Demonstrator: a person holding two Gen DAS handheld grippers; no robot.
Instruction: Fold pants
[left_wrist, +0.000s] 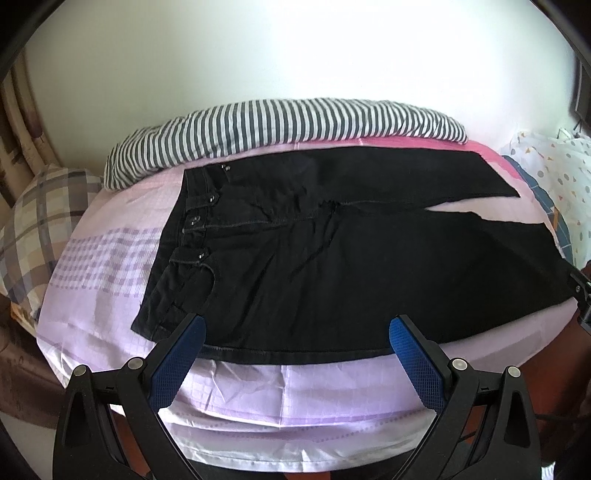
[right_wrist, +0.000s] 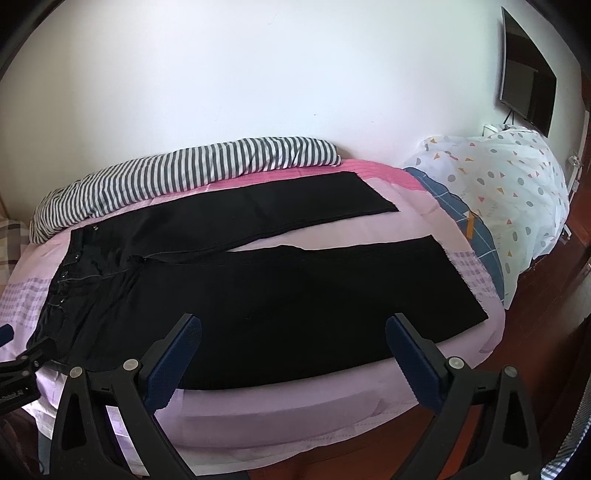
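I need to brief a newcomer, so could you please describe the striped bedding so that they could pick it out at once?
Start at the bed with its lilac sheet, where black pants lie spread flat. Beyond the pants, along the white wall, runs a long rumpled striped bedding roll. Only it has grey and white stripes; the quilt at the foot shows coloured triangles and dots.

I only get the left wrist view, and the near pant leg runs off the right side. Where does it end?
Observer: The near leg ends on the bed, hem flat, short of the foot edge.
Operator: Is the right tool holding anything?
Observer: No, the right tool is open, above that leg's near edge.
Operator: What's on the wall?
Observer: A dark TV, above a spotted duvet.
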